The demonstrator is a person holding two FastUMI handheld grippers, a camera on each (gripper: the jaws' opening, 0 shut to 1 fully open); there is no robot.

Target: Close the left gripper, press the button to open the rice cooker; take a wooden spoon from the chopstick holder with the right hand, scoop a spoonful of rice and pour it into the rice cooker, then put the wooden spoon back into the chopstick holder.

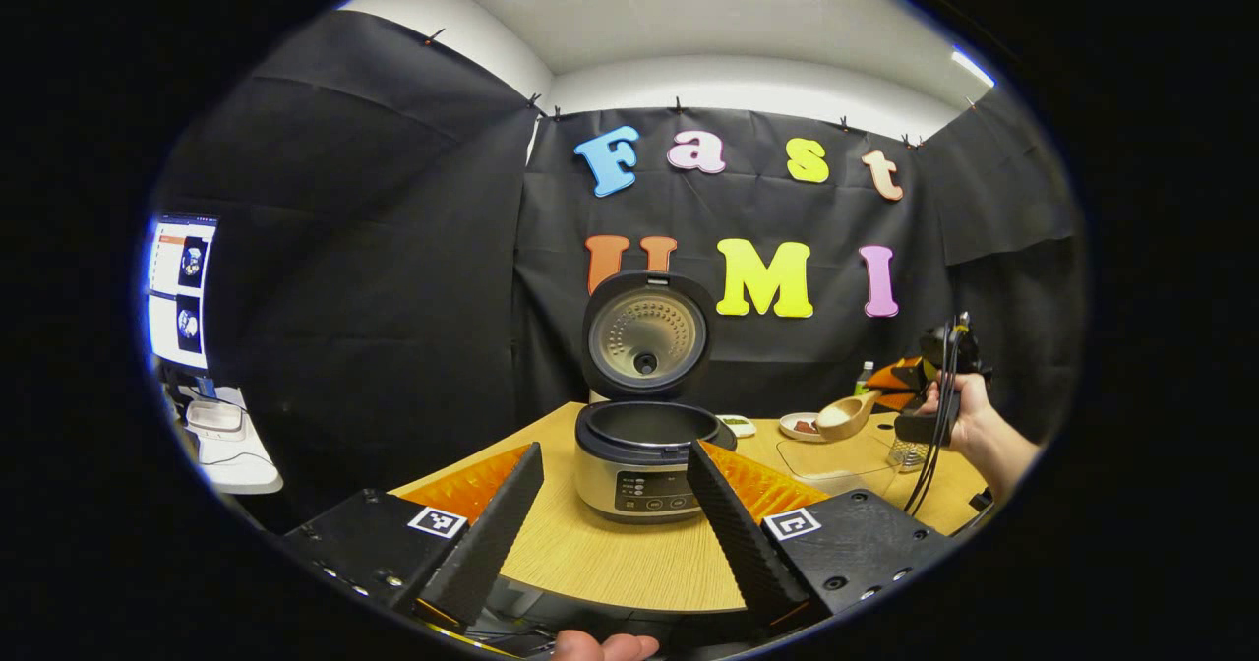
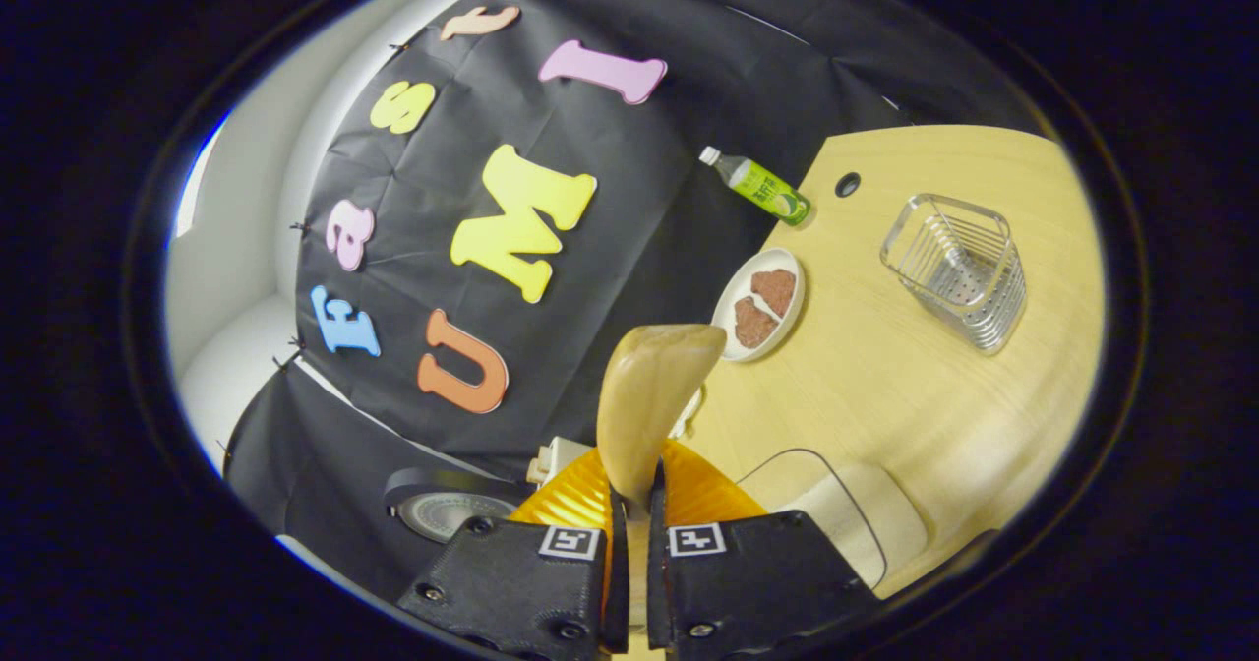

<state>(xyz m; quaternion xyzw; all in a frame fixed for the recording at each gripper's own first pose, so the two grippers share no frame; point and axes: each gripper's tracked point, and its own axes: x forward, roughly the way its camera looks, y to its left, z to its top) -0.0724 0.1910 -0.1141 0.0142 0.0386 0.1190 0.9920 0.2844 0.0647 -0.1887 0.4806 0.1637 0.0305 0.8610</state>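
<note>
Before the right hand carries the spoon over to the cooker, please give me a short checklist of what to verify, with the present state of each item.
1. Rice cooker lid up, pot mouth open: ok.
2. Wooden spoon clamped between the right gripper fingers: ok.
3. Rice in the spoon bowl: ok, a pale heap shows in the left gripper view.
4. Spoon level enough not to spill: cannot tell.
5. Left gripper open, fingers apart and off the cooker: ok.
6. Chopstick holder upright and free for the spoon's return: ok.
</note>
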